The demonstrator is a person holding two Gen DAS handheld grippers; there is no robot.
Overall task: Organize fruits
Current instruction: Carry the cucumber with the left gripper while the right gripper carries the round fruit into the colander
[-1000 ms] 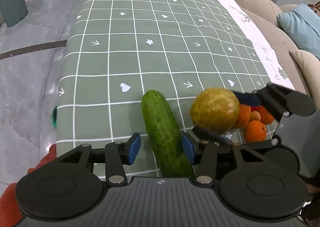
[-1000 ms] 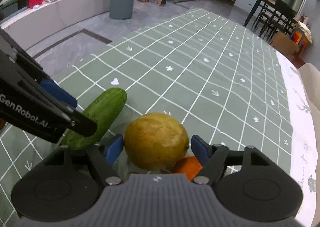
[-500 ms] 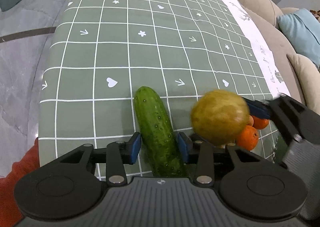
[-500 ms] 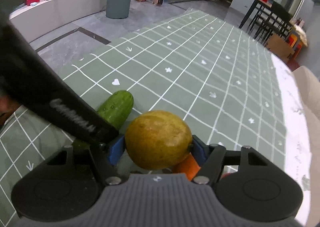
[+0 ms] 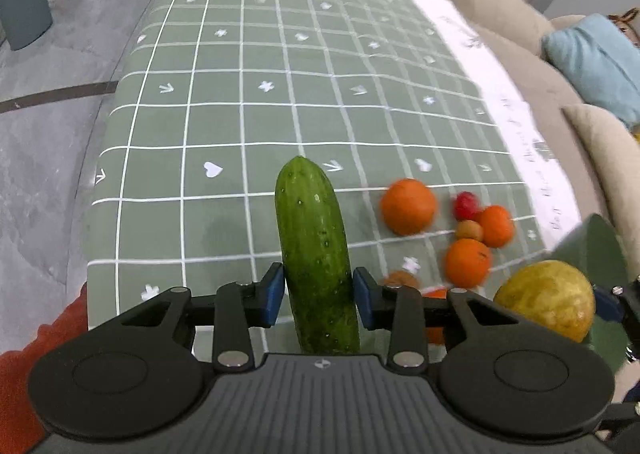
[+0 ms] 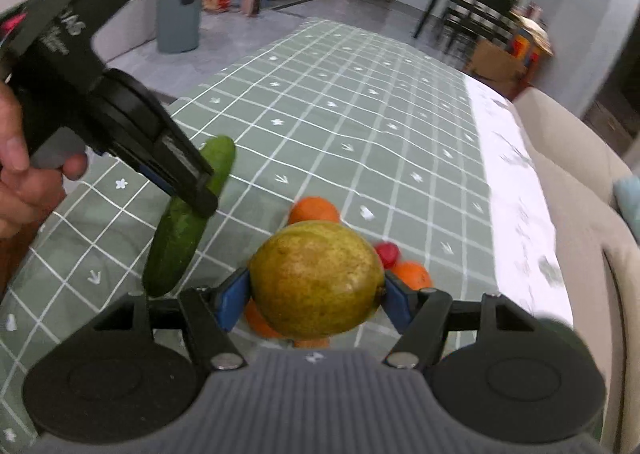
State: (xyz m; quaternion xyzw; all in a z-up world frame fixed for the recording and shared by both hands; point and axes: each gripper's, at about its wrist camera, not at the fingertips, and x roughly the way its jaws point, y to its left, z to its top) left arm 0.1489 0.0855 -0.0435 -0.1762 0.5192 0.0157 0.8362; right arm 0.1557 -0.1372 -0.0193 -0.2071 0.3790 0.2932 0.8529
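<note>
My left gripper (image 5: 319, 296) is shut on a green cucumber (image 5: 316, 254) and holds it above the green checked tablecloth (image 5: 248, 85). My right gripper (image 6: 316, 296) is shut on a large yellow-green round fruit (image 6: 316, 278) and holds it lifted over the fruit pile. That fruit also shows in the left wrist view (image 5: 548, 298) at lower right. The cucumber (image 6: 188, 221) and the left gripper's body (image 6: 120, 121) show at left in the right wrist view. Several oranges (image 5: 408, 205) and a small red fruit (image 5: 466, 205) lie on the cloth.
A beige sofa (image 5: 520, 25) with a light blue cushion (image 5: 592, 61) runs along the table's right side. A grey bin (image 6: 178, 15) stands on the floor beyond the table. Dark dining chairs (image 6: 476, 13) stand at the far right. The table's left edge (image 5: 100, 157) drops to the floor.
Both grippers closed on their items and lifted: the left raised the cucumber, the right raised the yellow-green fruit and drew it right, uncovering the oranges beneath.
</note>
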